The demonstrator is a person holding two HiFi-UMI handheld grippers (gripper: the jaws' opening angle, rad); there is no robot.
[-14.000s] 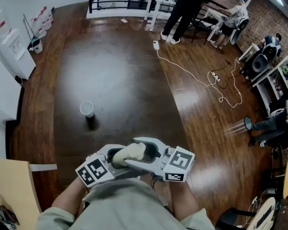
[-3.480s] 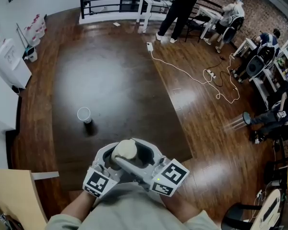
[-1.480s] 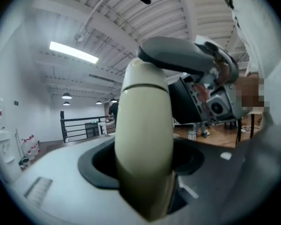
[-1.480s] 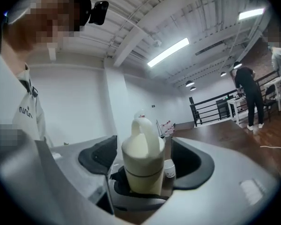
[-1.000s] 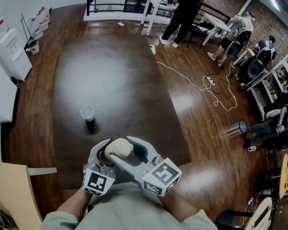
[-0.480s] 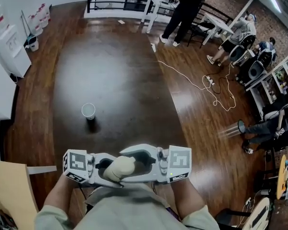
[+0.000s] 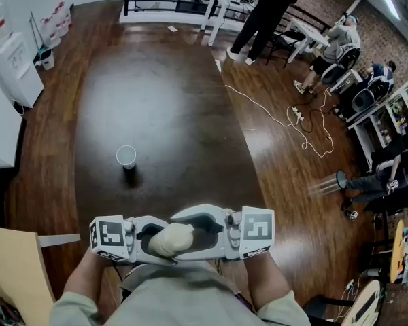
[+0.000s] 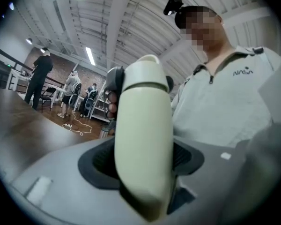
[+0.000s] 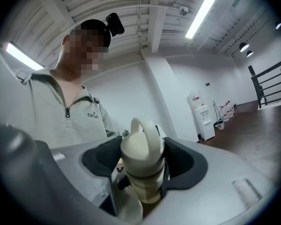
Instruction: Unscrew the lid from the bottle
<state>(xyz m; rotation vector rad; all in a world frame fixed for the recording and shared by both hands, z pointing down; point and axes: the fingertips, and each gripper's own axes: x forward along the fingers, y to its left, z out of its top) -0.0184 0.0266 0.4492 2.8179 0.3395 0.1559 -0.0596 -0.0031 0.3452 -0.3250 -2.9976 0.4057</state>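
I hold a cream bottle (image 7: 170,238) level in front of the person's chest, between both grippers. My left gripper (image 7: 148,240) is shut on the bottle's body (image 8: 143,144); in the left gripper view the lid (image 8: 147,69) sits at the bottle's far end, past a dark seam. My right gripper (image 7: 202,232) comes from the other side. In the right gripper view its dark pads (image 9: 180,161) close on the lid (image 9: 141,149), whose loop handle points toward the camera. The two marker cubes stand far apart, left and right.
A white paper cup (image 7: 126,156) stands on the dark table (image 7: 163,100) ahead of me. A pale wooden board (image 7: 13,263) is at my lower left. A white cable (image 7: 285,114) lies on the floor to the right, with people and desks beyond.
Both grippers have turned from a slanted, crossed pose to a level one, and their marker cubes have spread apart. The bottle stays gripped between them. Almost nothing moved in the last half second.
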